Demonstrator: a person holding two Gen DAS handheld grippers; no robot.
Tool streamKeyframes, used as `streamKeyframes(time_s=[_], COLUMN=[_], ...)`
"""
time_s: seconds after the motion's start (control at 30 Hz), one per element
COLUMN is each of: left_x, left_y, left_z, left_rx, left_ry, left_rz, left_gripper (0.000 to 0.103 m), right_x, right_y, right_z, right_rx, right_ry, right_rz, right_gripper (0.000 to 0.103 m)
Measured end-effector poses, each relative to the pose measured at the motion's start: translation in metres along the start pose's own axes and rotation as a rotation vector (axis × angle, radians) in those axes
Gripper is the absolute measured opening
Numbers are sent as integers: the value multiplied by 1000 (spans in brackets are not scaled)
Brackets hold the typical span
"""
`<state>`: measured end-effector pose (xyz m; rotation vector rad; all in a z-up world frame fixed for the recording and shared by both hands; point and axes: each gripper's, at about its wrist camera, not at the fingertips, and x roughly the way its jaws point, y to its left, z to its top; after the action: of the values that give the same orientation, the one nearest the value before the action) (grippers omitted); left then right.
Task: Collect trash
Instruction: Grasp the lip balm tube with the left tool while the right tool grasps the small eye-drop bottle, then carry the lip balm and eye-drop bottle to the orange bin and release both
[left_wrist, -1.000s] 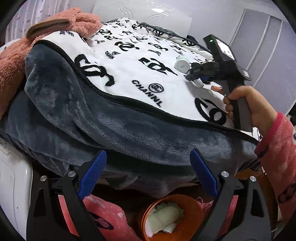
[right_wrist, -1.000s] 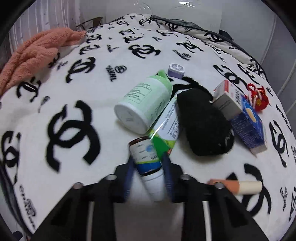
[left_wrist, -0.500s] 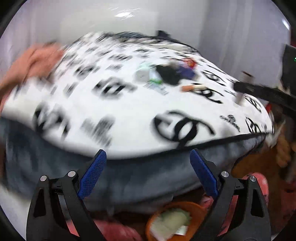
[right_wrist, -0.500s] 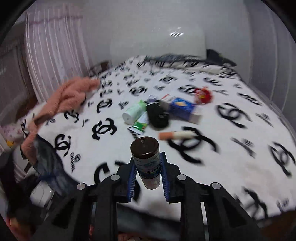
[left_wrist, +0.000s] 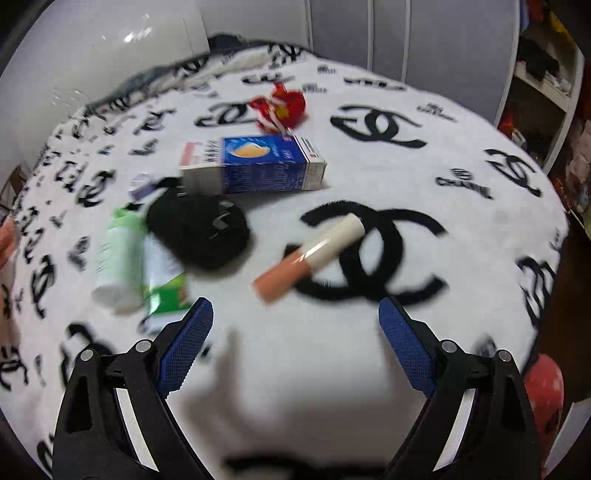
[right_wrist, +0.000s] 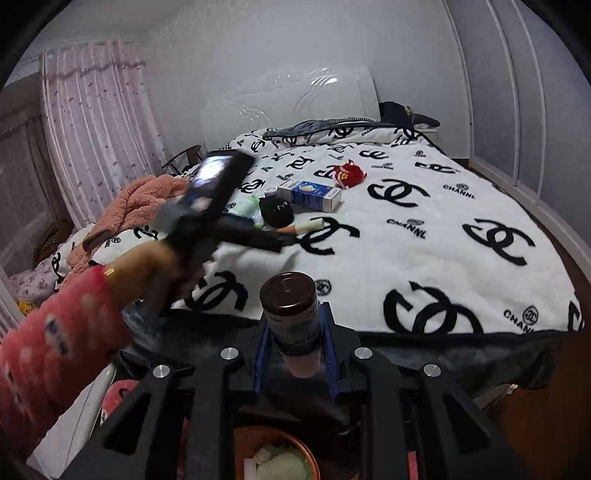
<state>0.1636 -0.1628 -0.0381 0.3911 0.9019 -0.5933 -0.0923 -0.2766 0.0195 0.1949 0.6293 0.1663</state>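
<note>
My right gripper (right_wrist: 295, 325) is shut on a small brown-capped bottle (right_wrist: 291, 314), held upright off the bed's foot, above an orange bin (right_wrist: 273, 458) with paper in it. My left gripper (left_wrist: 295, 325) is open and empty over the white blanket (left_wrist: 424, 177), just short of a peach and white tube (left_wrist: 310, 254). Beyond lie a blue box (left_wrist: 258, 166), a black pouch (left_wrist: 203, 229), a pale green bottle (left_wrist: 118, 262), a green sachet (left_wrist: 166, 291) and a red wrapper (left_wrist: 280, 107). The left gripper also shows in the right wrist view (right_wrist: 284, 242).
A pink fleece (right_wrist: 136, 206) lies at the bed's left edge by the curtain. A white headboard (right_wrist: 288, 99) stands at the far end. Wardrobe doors and shelves (left_wrist: 546, 74) run along the right side. A red object (left_wrist: 543, 384) sits beside the bed.
My right gripper lifted the bottle off the blanket and drew back past the bed's foot to above the bin. My left gripper swung from the bed's edge out over the blanket toward the tube.
</note>
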Motion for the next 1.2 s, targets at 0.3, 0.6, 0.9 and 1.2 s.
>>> streamKeyframes(time_s=[0.3, 0.6, 0.9, 1.2], left_x=[41, 33, 25, -22], left_y=[-1, 2, 14, 22], left_z=[27, 27, 24, 5], left_rx=[-69, -104, -214, -231], left_ry=[95, 92, 84, 3], left_rz=[-62, -100, -149, -199], left_gripper=[60, 21, 18, 17], right_x=[17, 26, 24, 24], right_y=[1, 4, 3, 7], right_z=[-8, -14, -14, -15], right_rx=[7, 20, 24, 18], right_ry=[33, 56, 52, 55], right_rz=[44, 72, 74, 75], right_gripper=[24, 24, 24, 24])
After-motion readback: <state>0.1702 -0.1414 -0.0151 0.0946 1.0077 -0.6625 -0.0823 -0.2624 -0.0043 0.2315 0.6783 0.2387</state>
